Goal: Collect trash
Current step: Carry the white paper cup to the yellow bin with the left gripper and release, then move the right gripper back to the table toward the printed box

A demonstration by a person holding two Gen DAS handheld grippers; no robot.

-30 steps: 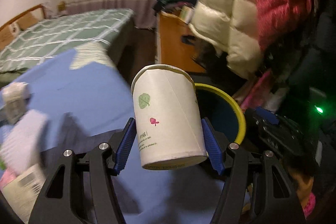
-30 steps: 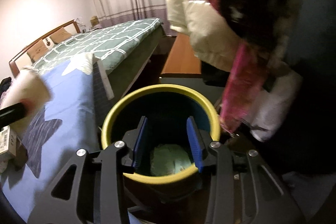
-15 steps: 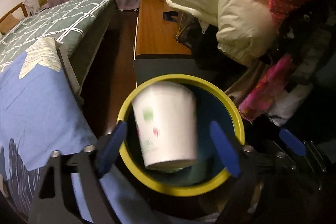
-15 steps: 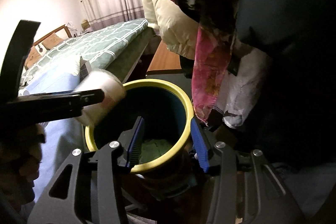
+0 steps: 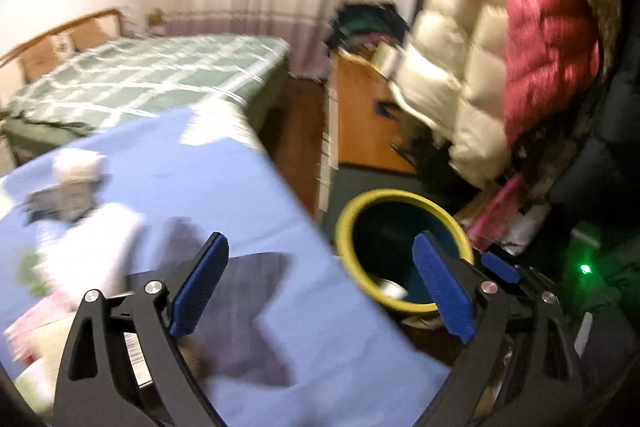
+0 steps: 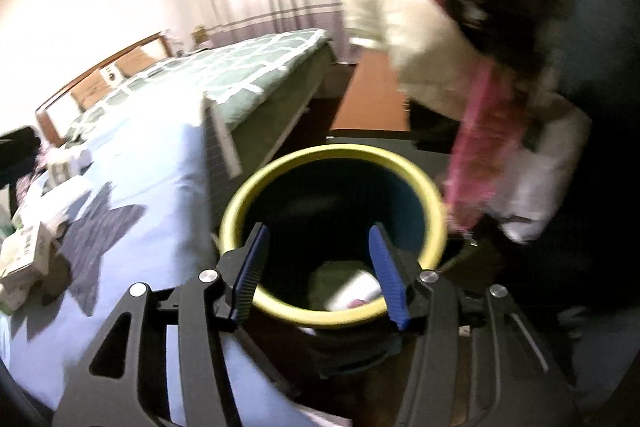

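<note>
- Blue cloth-covered surface (image 5: 248, 187), grey star print (image 6: 100, 227): beneath and left of the left gripper (image 5: 320, 285).
- Blurred boxes and packets (image 6: 24, 259) lying on it, far left of the right gripper (image 6: 320, 275).

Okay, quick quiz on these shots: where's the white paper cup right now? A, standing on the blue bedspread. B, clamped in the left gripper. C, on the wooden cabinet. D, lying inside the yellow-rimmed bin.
D: the paper cup lies on its side at the bottom of the yellow-rimmed bin, while the left gripper stands wide open with nothing between its pads.
</note>
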